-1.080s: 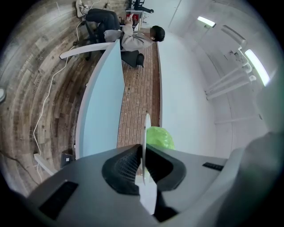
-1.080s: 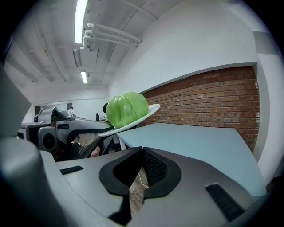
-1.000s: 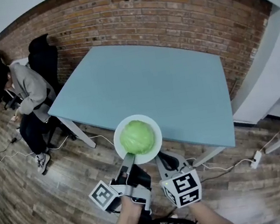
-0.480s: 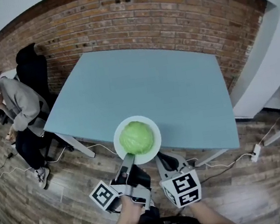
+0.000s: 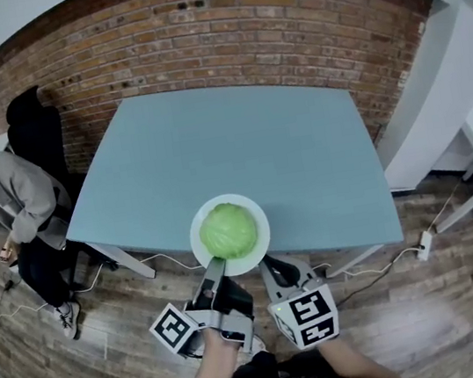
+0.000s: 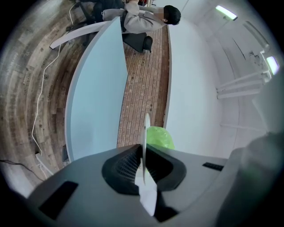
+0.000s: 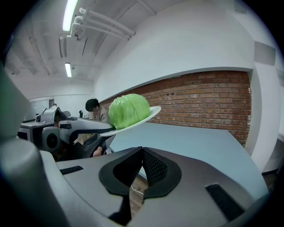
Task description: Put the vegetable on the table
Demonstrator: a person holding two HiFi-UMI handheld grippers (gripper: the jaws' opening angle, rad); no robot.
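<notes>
The green cabbage [image 5: 228, 230] sits in the middle of a white plate [image 5: 263, 240]. My left gripper [image 5: 214, 269] is clamped on that plate's near rim; in the left gripper view the rim runs edge-on between my two jaws, which pinch it. From the head view the plate lies over the near edge of the pale blue table [image 5: 237, 139], and the right gripper view shows it held up clear of the tabletop. My right gripper [image 5: 273, 267] is just beside the left one, under the plate's near side, its jaws pressed together with nothing between them. Beyond the table stands a brick wall [image 5: 221, 35]. Off to the left a person [image 5: 19, 196] in a grey top bends forward beside a black chair [image 5: 31, 127], on a wooden floor [image 5: 111, 355]
</notes>
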